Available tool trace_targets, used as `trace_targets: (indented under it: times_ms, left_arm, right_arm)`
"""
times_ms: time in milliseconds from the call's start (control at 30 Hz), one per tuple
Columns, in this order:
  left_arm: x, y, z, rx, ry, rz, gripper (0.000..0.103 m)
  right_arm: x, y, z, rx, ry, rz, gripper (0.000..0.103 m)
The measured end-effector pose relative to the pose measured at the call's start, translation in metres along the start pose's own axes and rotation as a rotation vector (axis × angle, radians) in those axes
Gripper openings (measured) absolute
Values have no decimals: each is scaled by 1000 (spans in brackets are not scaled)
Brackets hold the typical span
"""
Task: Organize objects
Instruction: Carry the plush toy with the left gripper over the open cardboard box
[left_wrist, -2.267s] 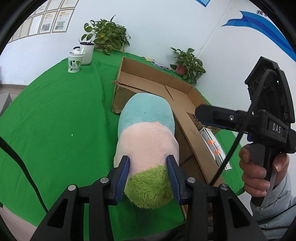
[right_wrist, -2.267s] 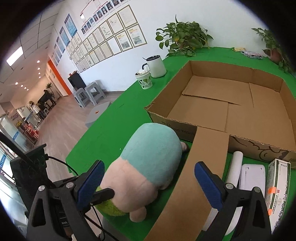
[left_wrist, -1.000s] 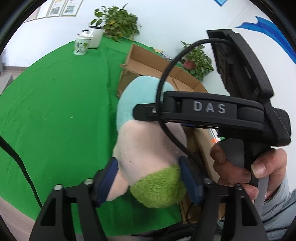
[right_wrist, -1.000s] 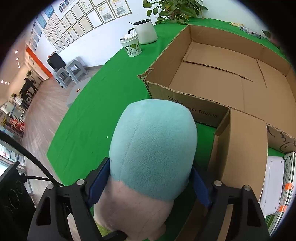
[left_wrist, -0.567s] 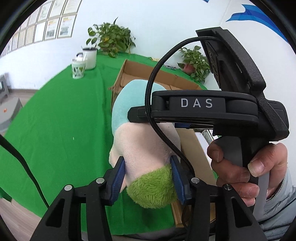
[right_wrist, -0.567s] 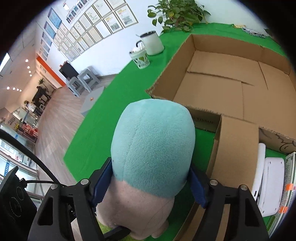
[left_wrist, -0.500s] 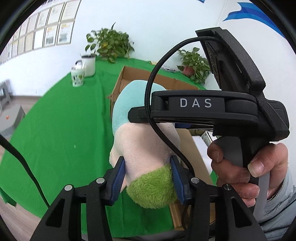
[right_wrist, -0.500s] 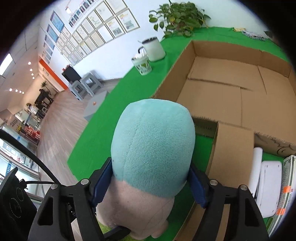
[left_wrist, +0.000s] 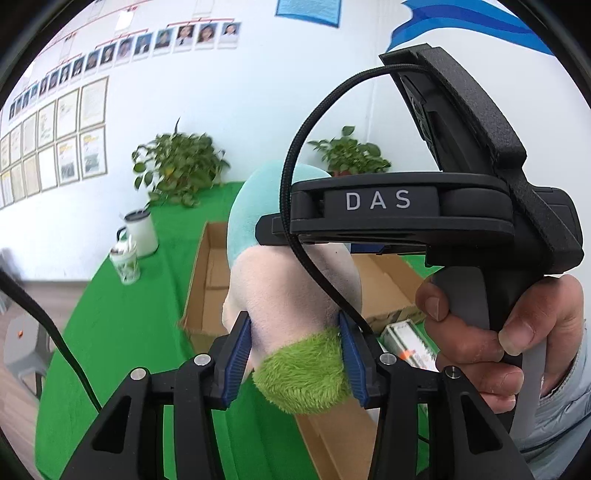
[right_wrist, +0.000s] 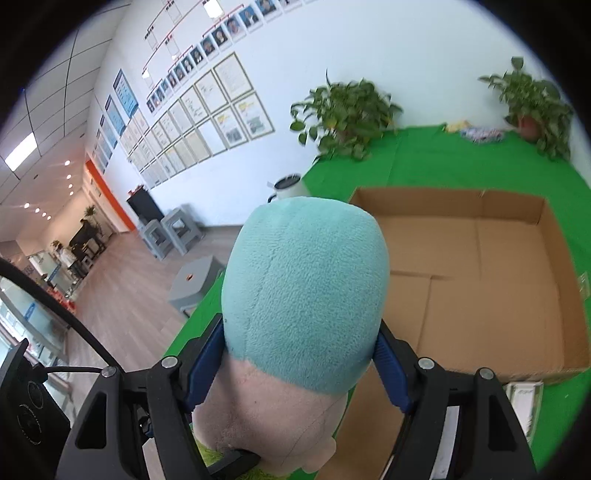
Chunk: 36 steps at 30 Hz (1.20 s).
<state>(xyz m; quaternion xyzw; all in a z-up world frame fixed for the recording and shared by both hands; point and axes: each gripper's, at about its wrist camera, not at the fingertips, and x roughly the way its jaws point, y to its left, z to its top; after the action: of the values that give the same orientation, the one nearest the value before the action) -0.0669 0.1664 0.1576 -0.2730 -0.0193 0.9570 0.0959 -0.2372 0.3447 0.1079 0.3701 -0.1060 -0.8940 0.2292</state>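
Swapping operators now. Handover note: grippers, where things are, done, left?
Left gripper: shut on plush toy at its green end, having just closed further.
Right gripper: shut on the toy's teal end.
Toy is held off the green table, near the open cardboard box, which looks empty.
Done: toy picked up.
Left: probably place it in the box; small boxes wait beside it.

Walls: white, hung with framed papers and a row of portrait photos.
Floor: wood planks.
Furniture: grey stools.
Light: ceiling panel, row of spotlights.
Far wall: orange strip.
Plants: two leafy pots against the wall.
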Motion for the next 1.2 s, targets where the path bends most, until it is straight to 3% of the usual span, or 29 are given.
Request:
trace_targets:
  times_ms: [367,567,700,800,933,1200]
  left_arm:
    - [8,-11,91,54,-104,-82,44]
    - [1,-17,124,101,-125,-135,44]
    - [14,-23,144,121,-123,-147,44]
    - [49,0,159,105,-100,-153,44]
    - [76,18,162,84,-70,-134,44]
    - [107,68,137,18,34,-54,43]
  right_arm:
    - [-30,-4,53,-17,-130,-63,74]
    - [-41,-9,69,-19,-173,-89,74]
    - [-39,-28,74,29,-174,-69,74]
    - [-28,-35,78,42,-154,-71,74]
    - [-4,-37,81,39,-119,-70,74]
    - [68,-40,81,21,-3,58,74]
